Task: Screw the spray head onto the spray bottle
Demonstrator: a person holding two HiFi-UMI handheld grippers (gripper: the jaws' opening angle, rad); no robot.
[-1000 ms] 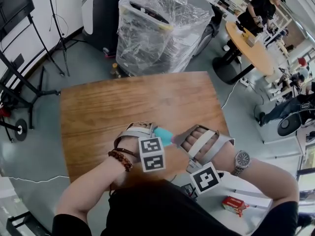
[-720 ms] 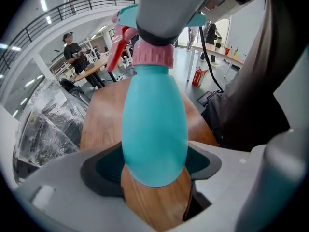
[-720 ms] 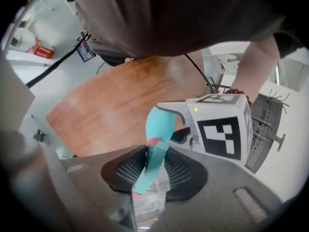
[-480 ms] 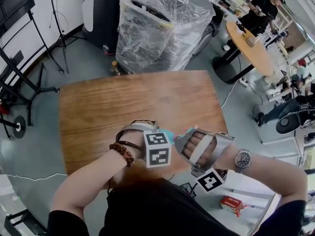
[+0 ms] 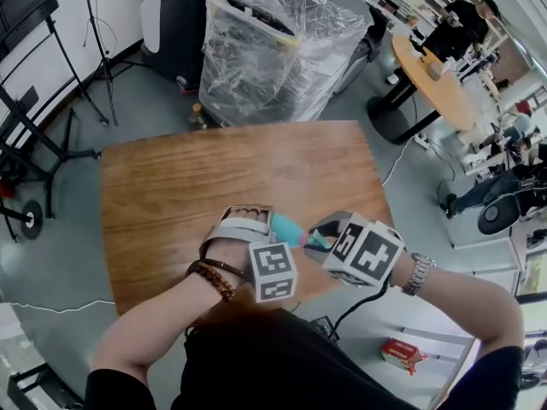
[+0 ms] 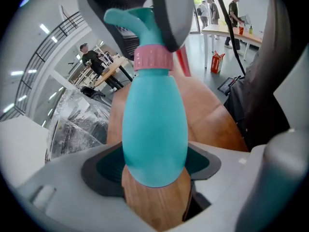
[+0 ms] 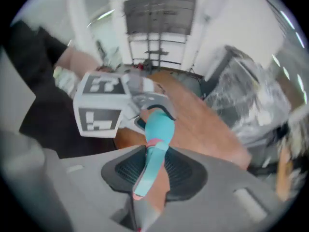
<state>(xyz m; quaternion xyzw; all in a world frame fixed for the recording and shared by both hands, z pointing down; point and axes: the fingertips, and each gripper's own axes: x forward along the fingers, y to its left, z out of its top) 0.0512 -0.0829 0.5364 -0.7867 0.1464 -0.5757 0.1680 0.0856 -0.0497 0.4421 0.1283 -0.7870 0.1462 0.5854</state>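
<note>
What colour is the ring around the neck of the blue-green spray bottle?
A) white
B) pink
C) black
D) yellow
B: the left gripper view shows a pink ring round the neck of the spray bottle, just under the spray head.

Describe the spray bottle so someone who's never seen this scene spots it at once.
Find the brown wooden table; over its near edge two hand-held tools meet. Between them is the small teal spray bottle, body in the left tool, spray head in the right tool. Nothing else nearby is teal with a pink collar.
</note>
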